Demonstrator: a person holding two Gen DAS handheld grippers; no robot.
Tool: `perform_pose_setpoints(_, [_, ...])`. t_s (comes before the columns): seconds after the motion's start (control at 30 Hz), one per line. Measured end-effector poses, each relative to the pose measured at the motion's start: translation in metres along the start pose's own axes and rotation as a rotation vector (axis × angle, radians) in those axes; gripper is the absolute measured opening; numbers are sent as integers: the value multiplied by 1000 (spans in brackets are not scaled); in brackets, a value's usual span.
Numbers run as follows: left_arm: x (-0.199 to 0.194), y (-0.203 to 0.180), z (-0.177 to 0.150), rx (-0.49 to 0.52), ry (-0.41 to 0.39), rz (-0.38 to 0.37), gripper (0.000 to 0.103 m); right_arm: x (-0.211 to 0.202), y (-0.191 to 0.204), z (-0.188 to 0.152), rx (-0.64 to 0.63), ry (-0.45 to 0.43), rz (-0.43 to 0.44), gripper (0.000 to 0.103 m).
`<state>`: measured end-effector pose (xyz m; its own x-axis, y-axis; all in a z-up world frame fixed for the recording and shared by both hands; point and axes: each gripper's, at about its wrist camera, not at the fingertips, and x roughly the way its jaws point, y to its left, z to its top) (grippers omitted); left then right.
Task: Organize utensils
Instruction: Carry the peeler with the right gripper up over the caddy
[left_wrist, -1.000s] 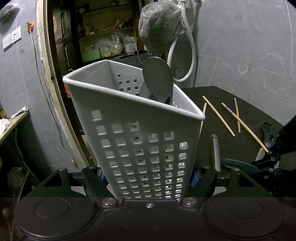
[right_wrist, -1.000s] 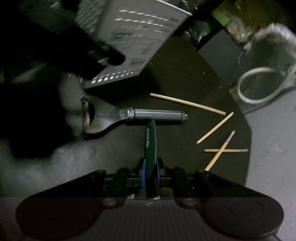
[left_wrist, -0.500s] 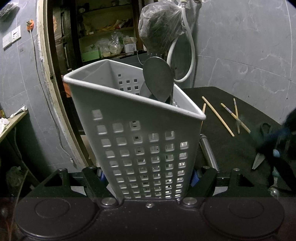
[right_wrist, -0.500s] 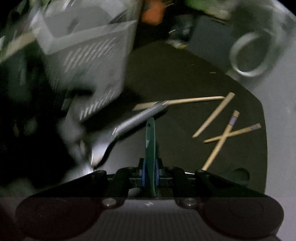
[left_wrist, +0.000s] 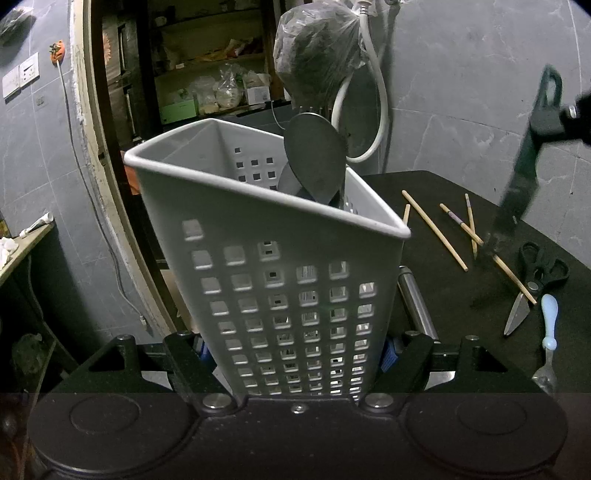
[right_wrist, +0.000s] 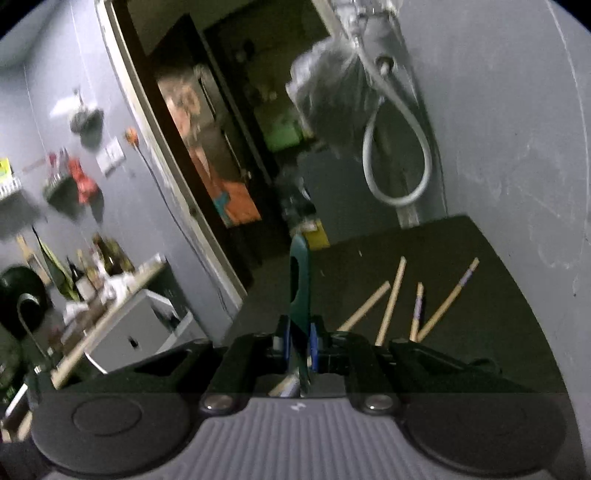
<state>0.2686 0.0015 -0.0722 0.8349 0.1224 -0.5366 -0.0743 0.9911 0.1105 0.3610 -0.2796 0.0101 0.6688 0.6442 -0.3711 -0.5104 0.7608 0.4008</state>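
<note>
My left gripper (left_wrist: 295, 354) is shut on a white perforated utensil holder (left_wrist: 280, 266) and holds it tilted; a metal spoon (left_wrist: 314, 158) stands inside it. My right gripper (right_wrist: 298, 341) is shut on a dark green-handled knife (right_wrist: 298, 284). In the left wrist view that knife (left_wrist: 524, 177) hangs in the air at the right, handle up, above the dark table (left_wrist: 424, 184). Several wooden chopsticks (left_wrist: 436, 229) lie on the table, also in the right wrist view (right_wrist: 391, 302).
Black scissors (left_wrist: 535, 273) and a pale blue-handled utensil (left_wrist: 548, 325) lie at the table's right. A steel-handled utensil (left_wrist: 413, 299) lies just behind the holder. A grey wall with a hanging bag (left_wrist: 317, 51) and hose stands behind; a doorway opens at left.
My right gripper has lifted the knife off the table and swung it upright, up beside the holder. The left gripper and holder have stayed still.
</note>
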Motion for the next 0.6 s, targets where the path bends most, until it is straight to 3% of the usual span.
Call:
perform_pose_setpoints(0.37, [0, 1, 0, -2, 0, -1, 78, 7, 52, 43, -66, -148, 165, 12])
perform_pose_setpoints(0.6, [0, 1, 1, -3, 0, -1, 78, 24, 94, 59, -141, -170, 278, 12])
